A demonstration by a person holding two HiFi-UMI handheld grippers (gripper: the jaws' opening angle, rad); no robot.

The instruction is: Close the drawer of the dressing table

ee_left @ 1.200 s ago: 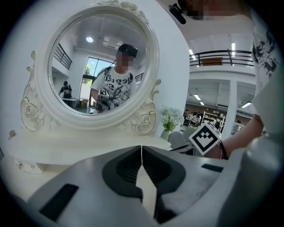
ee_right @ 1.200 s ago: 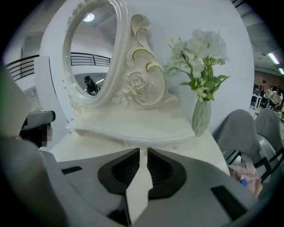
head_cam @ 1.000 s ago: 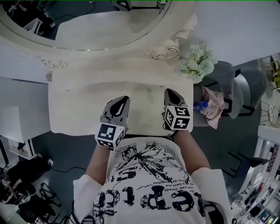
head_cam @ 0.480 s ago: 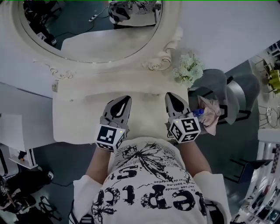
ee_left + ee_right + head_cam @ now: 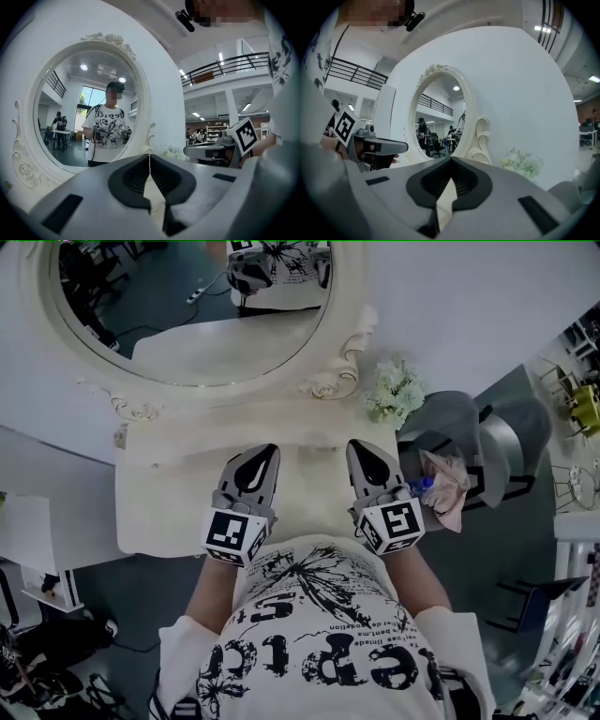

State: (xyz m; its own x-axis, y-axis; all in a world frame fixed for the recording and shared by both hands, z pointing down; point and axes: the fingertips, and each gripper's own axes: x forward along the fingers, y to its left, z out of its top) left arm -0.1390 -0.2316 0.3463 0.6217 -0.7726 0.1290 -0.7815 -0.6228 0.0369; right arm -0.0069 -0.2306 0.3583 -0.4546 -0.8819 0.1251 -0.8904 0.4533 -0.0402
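The cream dressing table [image 5: 169, 493] stands below me with its oval mirror [image 5: 187, 306] behind it. Its drawer front is hidden under my grippers and body, so I cannot tell how the drawer stands. My left gripper [image 5: 267, 450] hovers over the tabletop's middle, jaws shut and empty. My right gripper [image 5: 359, 446] hangs beside it to the right, also shut with nothing held. In the left gripper view the shut tips [image 5: 149, 155] point level at the mirror frame [image 5: 140, 93]. The right gripper view shows shut tips [image 5: 451, 160] facing the mirror [image 5: 440, 117] and wall.
A bunch of pale flowers [image 5: 394, 390] sits at the table's back right corner. A grey chair [image 5: 469, 423] with a pink cloth [image 5: 442, 479] and a bottle stands to the right. Cables and gear lie on the dark floor at lower left.
Both grippers have risen above the tabletop and come level, the right one rolling so its marker cube turned. More of the mirror shows in the head view now.
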